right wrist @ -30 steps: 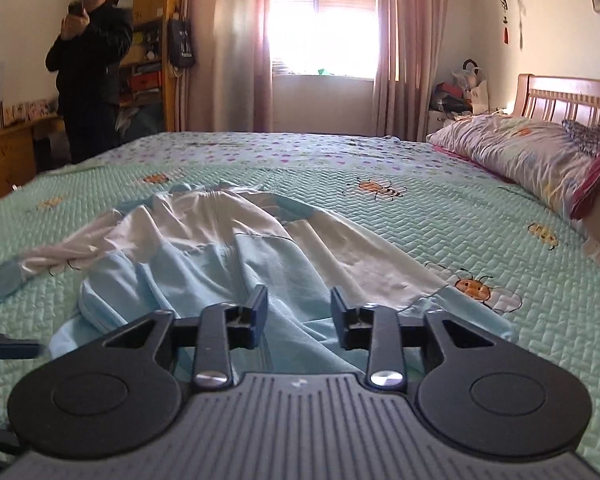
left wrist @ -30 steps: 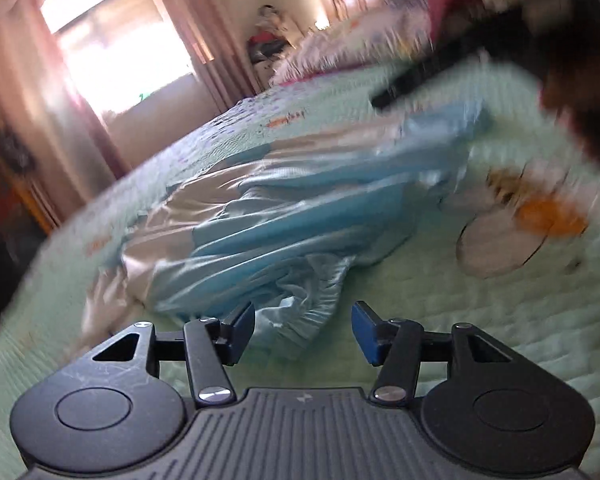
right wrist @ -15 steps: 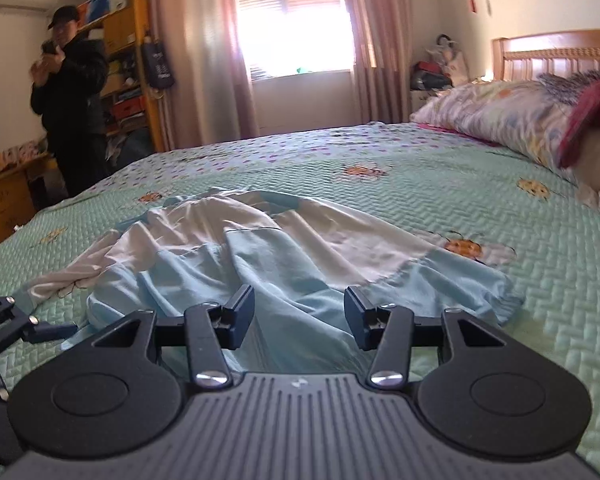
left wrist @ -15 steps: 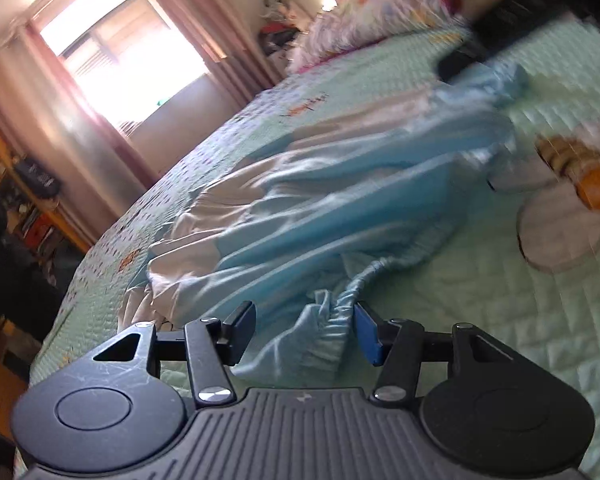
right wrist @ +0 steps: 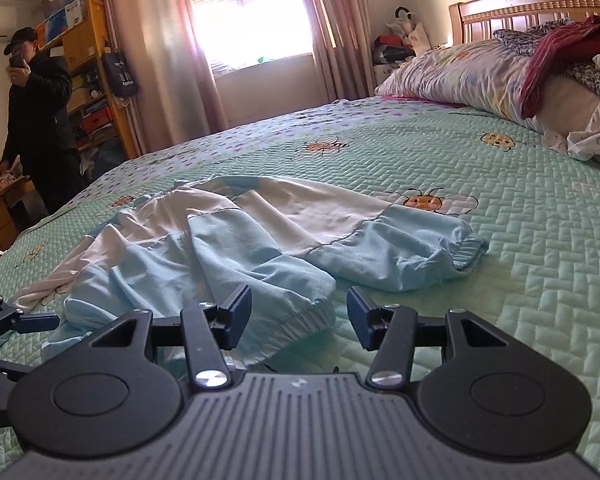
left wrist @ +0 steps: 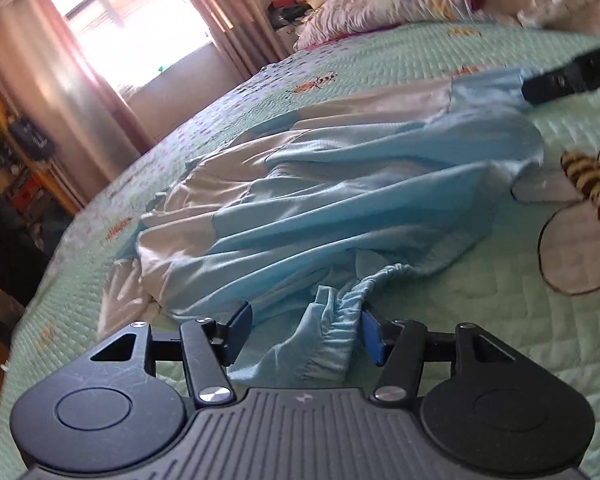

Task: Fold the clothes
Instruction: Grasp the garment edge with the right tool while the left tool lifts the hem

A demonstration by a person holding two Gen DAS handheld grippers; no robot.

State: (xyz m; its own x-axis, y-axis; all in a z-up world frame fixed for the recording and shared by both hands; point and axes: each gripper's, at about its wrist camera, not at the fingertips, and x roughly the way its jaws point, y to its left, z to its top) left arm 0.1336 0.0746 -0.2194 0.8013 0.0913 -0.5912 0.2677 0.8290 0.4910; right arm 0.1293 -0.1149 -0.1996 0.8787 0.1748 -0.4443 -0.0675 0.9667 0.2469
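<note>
A light blue and white garment point(left wrist: 340, 200) lies rumpled on the green quilted bedspread point(left wrist: 480, 320). My left gripper point(left wrist: 305, 326) is open low over the near edge, with a gathered elastic cuff point(left wrist: 340, 312) between its fingers; the right pad touches the cuff, the left pad stands apart. My right gripper point(right wrist: 298, 310) hovers at the other side of the garment point(right wrist: 240, 240), its jaws opening. A blue hem point(right wrist: 296, 320) lies between them, not pressed. The right gripper's finger point(left wrist: 572, 76) shows at the garment's far corner. The left gripper point(right wrist: 4, 328) shows at the left edge.
Pillows point(right wrist: 460, 72) and a heap of red and patterned clothes point(right wrist: 572, 52) lie by the wooden headboard point(right wrist: 520, 12). A person in dark clothes point(right wrist: 40, 120) stands beside shelves at the left. A bright curtained window point(right wrist: 252, 12) is at the far end.
The right gripper's jaws have spread wider, and it has sunk and rolled toward the hem. The left gripper has edged forward, so the elastic cuff now sits between its fingers.
</note>
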